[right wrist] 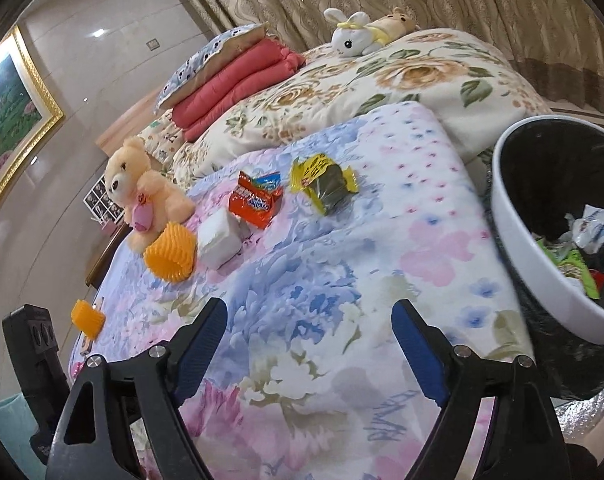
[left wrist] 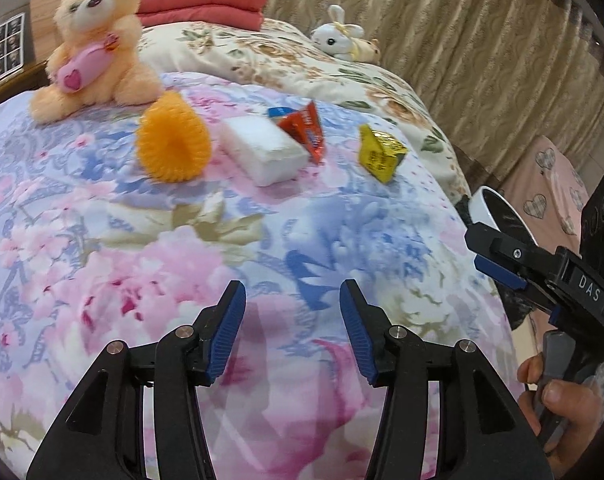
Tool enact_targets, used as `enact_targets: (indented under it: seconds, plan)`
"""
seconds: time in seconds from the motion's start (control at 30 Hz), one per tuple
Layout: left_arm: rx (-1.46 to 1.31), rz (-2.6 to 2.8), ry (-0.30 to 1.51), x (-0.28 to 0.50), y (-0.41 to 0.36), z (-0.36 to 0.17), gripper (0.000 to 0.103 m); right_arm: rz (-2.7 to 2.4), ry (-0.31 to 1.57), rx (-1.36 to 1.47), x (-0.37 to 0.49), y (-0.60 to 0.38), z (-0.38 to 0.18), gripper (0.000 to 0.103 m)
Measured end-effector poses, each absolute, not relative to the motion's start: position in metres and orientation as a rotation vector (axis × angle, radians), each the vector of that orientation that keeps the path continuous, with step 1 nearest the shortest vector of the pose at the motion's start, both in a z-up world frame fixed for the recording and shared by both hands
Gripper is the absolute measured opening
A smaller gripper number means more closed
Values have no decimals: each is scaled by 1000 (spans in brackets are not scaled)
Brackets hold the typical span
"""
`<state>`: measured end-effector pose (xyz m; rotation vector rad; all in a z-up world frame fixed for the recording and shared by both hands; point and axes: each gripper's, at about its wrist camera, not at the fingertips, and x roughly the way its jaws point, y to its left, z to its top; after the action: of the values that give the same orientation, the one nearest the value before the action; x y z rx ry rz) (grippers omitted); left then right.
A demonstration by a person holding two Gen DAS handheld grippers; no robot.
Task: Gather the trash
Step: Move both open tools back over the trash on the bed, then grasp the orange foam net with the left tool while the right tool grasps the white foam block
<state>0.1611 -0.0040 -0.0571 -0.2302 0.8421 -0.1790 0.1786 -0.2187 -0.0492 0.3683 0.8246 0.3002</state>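
**Op A:** On my left wrist view, the left gripper (left wrist: 293,332) hovers over the floral bed (left wrist: 102,208), jaws spread wide with nothing between them. Ahead lie the red wrapper (left wrist: 304,128) and the yellow wrapper (left wrist: 380,154), apart from each other. The red one touches a white foam block (left wrist: 264,148). An orange mesh ring (left wrist: 174,140) sits left of the block, a teddy bear (left wrist: 98,40) behind. The right gripper (left wrist: 498,258) shows at the edge; its jaws look nearly together, empty.

**Op B:** And the bin?

**Op A:** Only its white rim (left wrist: 488,204) there. On my right wrist view, the trash bin (right wrist: 514,216) stands at the bed's right edge, holding crumpled papers and green packets. The right gripper (right wrist: 310,344) hangs wide open, holding nothing. The red wrapper (right wrist: 256,200) has its open end toward the headboard; the yellow wrapper (right wrist: 322,184) lies crosswise, long axis left-right.
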Motion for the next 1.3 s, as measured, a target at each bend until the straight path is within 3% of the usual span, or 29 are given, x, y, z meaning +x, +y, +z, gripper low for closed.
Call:
enact_targets:
  seconds: [1.3]
  plan:
    - [-231, -37, 837, 246, 92, -63, 54, 506, 886, 207, 268, -98, -73, 85]
